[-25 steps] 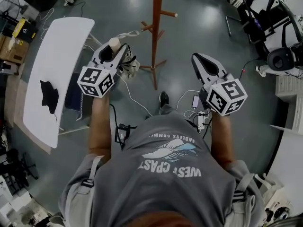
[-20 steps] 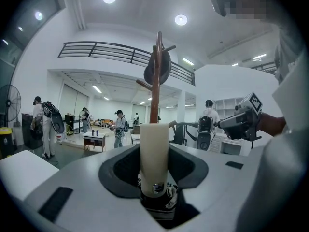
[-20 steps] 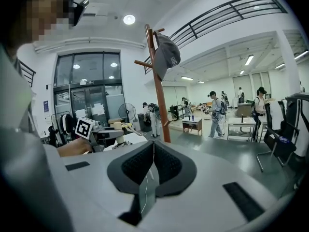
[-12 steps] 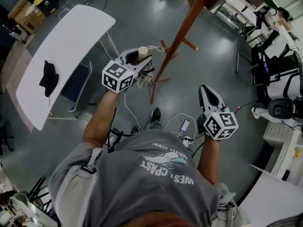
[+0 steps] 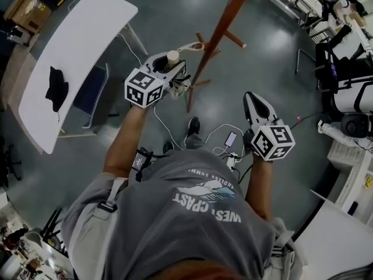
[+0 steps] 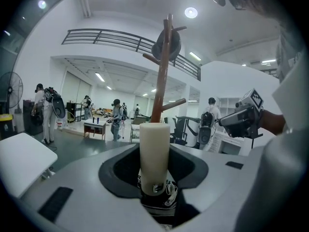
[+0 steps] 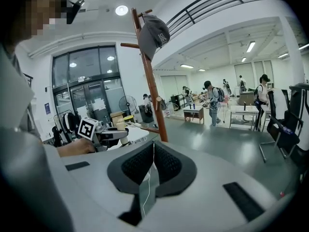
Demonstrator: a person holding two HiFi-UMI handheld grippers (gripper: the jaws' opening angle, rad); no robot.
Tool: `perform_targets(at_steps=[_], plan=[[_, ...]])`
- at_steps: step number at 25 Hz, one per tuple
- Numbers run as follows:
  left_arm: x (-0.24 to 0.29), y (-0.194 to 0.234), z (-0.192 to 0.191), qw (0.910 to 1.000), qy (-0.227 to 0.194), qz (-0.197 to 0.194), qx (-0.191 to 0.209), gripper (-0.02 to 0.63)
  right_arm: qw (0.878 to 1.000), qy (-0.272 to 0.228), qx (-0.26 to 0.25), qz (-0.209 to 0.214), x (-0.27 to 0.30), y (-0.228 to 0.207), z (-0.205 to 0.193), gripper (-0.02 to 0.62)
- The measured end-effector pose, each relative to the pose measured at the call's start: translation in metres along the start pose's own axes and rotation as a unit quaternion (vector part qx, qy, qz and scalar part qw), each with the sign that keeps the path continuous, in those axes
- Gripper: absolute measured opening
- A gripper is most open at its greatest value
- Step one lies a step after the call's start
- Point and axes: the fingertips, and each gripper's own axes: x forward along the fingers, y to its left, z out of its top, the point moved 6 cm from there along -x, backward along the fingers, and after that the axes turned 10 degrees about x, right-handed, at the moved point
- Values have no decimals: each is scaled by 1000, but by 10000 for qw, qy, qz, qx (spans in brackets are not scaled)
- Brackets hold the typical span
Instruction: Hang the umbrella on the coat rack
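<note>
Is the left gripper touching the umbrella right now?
Touching. The left gripper view shows the left gripper shut on the umbrella, whose cream handle stands upright between its jaws.

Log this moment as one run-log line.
left gripper: shut on umbrella | right gripper: shut, empty | coat rack: ahead, cap near top | umbrella: not yet hung

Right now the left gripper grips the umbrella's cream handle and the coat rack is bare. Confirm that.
Not quite. The left gripper does grip the umbrella by its cream handle, but the coat rack is not bare: a grey cap hangs near its top, clear in the right gripper view.
</note>
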Motion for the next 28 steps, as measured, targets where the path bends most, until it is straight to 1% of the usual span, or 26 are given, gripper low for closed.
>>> perform_targets(at_steps=[3, 11, 22, 28], plan=[[2, -1, -12, 9999, 80, 8, -116, 166, 10000, 79, 9, 46, 6, 0, -2, 29], [9, -1, -38, 9993, 270, 33, -247, 166, 9996, 241, 0, 110, 17, 0, -6, 29], [34, -7, -64, 9973, 591, -256, -343, 166, 9994, 346, 79, 65, 23, -4, -12, 29], [51, -10, -77, 9955, 803, -381, -316, 166, 9991, 398, 153, 0, 25, -13, -17, 29]])
